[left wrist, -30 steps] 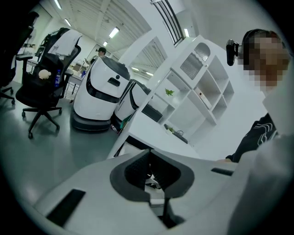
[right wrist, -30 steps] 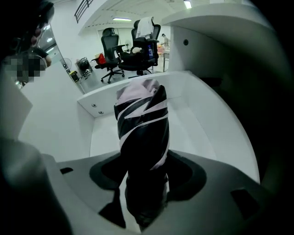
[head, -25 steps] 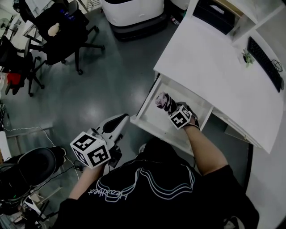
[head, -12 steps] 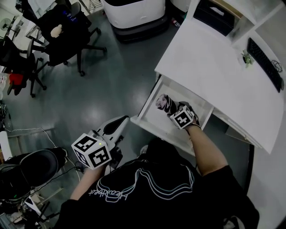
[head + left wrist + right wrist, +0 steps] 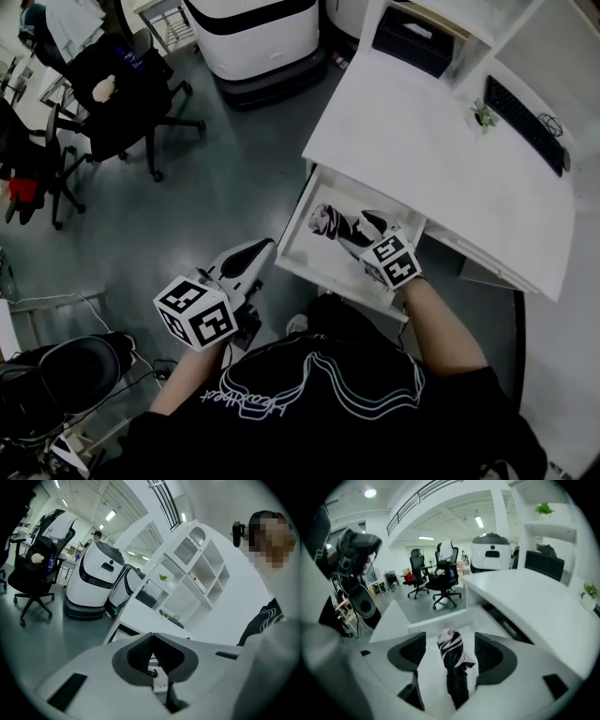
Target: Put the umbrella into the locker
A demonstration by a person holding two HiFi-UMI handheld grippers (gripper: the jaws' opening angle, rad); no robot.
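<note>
Below, the umbrella [image 5: 453,667] lies between the right gripper's [image 5: 450,641] closing jaws.

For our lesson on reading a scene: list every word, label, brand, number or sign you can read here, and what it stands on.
Script lettering on the back of the person's black shirt: upside down, too blurred to read.
Left marker cube and right marker cube: black-and-white square patterns, no words.
Keyboard: keys too small to read.
</note>
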